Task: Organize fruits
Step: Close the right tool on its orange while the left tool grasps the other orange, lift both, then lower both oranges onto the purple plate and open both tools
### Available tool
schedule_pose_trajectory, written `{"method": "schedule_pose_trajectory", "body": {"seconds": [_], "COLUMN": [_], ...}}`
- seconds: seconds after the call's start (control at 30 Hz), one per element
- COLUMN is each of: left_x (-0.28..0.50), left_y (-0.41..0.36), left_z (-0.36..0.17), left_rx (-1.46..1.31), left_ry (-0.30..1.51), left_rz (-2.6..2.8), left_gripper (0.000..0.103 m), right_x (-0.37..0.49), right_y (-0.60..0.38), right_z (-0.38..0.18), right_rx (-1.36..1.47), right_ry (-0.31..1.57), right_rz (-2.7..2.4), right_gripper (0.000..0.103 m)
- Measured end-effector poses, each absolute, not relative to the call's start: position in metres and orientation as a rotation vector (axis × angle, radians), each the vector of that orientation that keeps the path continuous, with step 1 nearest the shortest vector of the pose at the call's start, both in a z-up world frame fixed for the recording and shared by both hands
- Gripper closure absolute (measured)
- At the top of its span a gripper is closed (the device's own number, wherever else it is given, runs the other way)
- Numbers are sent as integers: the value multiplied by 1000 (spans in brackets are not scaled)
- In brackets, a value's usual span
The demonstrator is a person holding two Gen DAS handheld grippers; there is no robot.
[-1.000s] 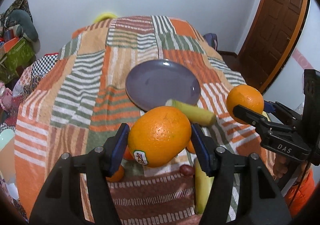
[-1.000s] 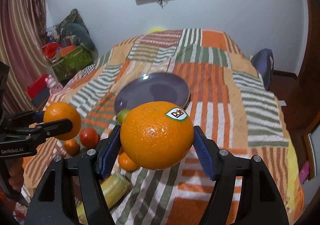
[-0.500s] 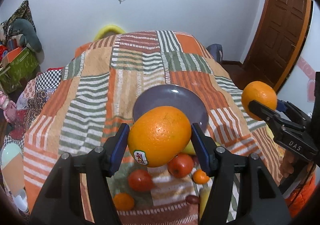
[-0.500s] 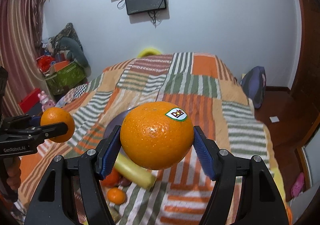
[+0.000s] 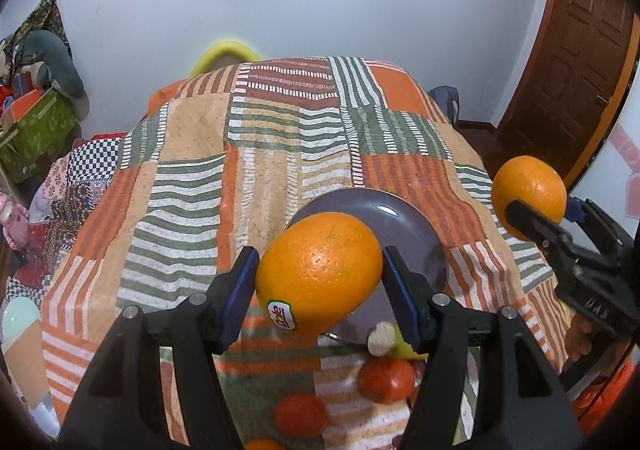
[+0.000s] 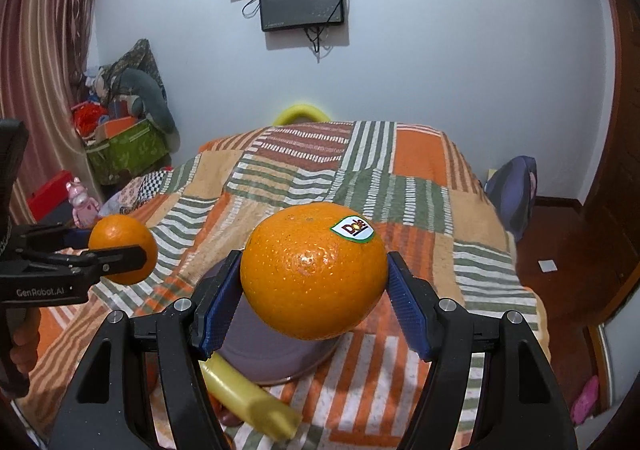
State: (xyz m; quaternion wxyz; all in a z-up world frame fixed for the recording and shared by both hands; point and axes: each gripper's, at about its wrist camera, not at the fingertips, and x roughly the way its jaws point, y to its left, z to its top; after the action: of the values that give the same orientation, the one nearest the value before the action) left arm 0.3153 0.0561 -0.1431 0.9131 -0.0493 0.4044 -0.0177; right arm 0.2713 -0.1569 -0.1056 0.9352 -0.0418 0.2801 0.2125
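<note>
Gripping one orange each, both tools are held above a bed. The left gripper (image 5: 320, 274) is pinched on a stickered orange (image 5: 318, 272), blue pads pressed to its two sides; the right gripper (image 6: 314, 278) is clamped the same way on a second orange (image 6: 314, 270) with a Dole label on top. Each gripper is also seen from the other's camera, off to the side, fruit lifted clear of the cover.

One container is seen: a purple plate (image 5: 416, 226) on the bedspread. Its visible part is bare, but much of it is covered by the held oranges, so the contents of the rest cannot be told. Just at its near rim a yellow-green banana (image 6: 248, 398) is lying, blurred; whether it touches the rim cannot be told. Two red tomatoes (image 5: 386, 380) and a small orange fruit at the bottom edge are lying on the cloth nearer the camera, partly cut off by the gripper arms.

The surface is a patchwork bedspread (image 5: 192, 185) in orange, green and white stripes. White walls, a wall-mounted screen (image 6: 302, 5) under a larger TV, a wooden door (image 5: 576, 61), a striped curtain, a green box with piled clutter and a yellow ring behind the bed are noted. A hand below each side gripper is only partly seen.
</note>
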Motion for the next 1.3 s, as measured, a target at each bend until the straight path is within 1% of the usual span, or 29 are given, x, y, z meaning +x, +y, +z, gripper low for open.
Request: {"method": "schedule_pose_trajectory", "body": {"seconds": [0.3, 0.6, 1.0, 1.17, 1.3], "left_x": [355, 390, 424, 437, 443], "left_y": [62, 71, 58, 58, 52], "left_z": [-171, -201, -231, -241, -246], "left_rx": [-108, -109, -88, -124, -99], "left_ry": [894, 966, 1049, 1072, 1077], "left_rz": [-37, -33, -82, -90, -86], "left_gripper": [41, 41, 41, 41, 41], "right_x": [301, 328, 351, 362, 360], "right_y": [-140, -125, -111, -115, -113], "right_z": [-124, -151, -183, -194, -199], "right_rx": [-101, -126, -189, -183, -218], "right_ry": [621, 715, 791, 829, 822], "right_rz": [455, 483, 506, 507, 506], "right_gripper": [36, 36, 37, 36, 36]}}
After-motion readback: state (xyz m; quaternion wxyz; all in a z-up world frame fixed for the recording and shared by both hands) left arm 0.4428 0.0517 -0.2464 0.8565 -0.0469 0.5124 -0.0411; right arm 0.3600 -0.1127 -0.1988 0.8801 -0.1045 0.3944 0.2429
